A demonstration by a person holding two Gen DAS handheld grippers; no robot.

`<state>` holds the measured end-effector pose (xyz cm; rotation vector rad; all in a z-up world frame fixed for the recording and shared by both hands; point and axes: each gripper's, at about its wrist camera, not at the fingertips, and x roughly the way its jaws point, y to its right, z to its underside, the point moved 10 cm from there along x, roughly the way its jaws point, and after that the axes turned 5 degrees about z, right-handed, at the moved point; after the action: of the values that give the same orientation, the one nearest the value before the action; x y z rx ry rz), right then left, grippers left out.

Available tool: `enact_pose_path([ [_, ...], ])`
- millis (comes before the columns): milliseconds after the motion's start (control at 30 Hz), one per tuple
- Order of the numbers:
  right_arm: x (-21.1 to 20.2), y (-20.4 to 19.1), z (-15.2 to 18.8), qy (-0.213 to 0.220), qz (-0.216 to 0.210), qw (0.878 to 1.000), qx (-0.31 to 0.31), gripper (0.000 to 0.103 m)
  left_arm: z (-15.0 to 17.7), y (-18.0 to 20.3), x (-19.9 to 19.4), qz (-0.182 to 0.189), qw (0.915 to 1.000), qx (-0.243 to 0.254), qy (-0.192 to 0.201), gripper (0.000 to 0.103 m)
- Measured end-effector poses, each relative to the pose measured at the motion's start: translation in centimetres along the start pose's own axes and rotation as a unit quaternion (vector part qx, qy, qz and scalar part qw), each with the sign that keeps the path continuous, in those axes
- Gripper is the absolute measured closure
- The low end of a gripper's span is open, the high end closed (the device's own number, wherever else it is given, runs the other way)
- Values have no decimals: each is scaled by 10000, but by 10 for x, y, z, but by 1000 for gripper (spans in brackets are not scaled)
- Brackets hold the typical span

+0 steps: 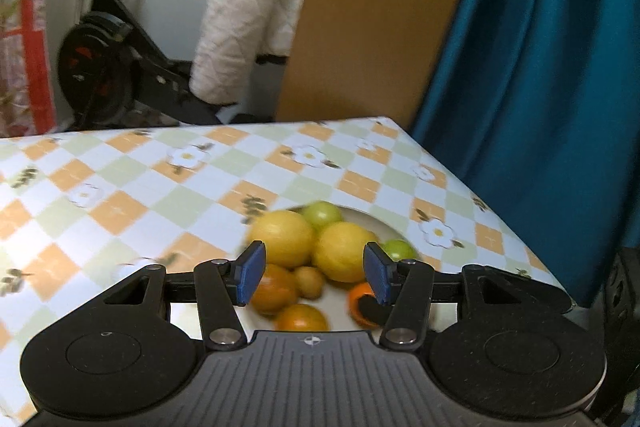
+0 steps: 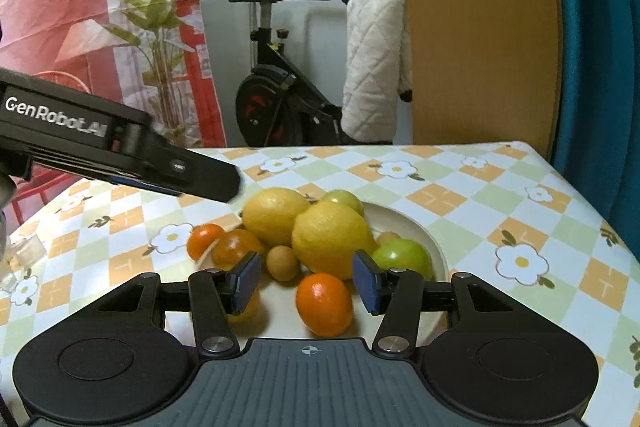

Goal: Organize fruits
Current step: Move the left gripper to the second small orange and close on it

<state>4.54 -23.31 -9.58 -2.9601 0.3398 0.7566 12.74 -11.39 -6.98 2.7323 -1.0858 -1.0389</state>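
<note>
Both claws are spread and pinch nothing: the left claw point(image 1: 314, 277) and the right claw point(image 2: 306, 281) hang over the plate point(image 2: 424, 239) of lemons point(image 2: 330, 239) on the bench point(image 2: 500, 211).

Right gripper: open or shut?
Open. The right gripper has blue pads spread apart, nothing between them; orange lies below.

Left-wrist view motion-blurred; plate point(image 1: 372, 223) mostly hidden behind fruit pile point(image 1: 308, 247) and the tool body; small clear object point(image 2: 24, 253) at the left edge unidentifiable.
</note>
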Motion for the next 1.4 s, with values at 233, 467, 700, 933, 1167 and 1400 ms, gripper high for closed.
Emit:
enact_pose_path([
  [233, 2, -21, -11, 25, -158, 9997, -196, 56, -1, -51, -18, -391, 9989, -248, 41, 47],
  [467, 9, -51, -23, 1, -385, 9975, -592, 56, -5, -78, -26, -529, 9976, -422, 154, 47],
  [700, 30, -90, -29, -201, -645, 9912, -1137, 57, -1, -98, -22, -545, 9960, -678, 183, 47],
  [933, 63, -120, -27, -606, -746, 9826, -1591, 57, 6, -117, -15, -516, 9940, -956, 161, 47],
  [1167, 90, -130, -19, -943, -688, 9794, -1650, 57, 12, -127, -10, -477, 9924, -1124, 138, 47],
  [1400, 104, -130, -13, -1084, -588, 9792, -1614, 57, 16, -130, -5, -413, 9921, -1178, 90, 48],
])
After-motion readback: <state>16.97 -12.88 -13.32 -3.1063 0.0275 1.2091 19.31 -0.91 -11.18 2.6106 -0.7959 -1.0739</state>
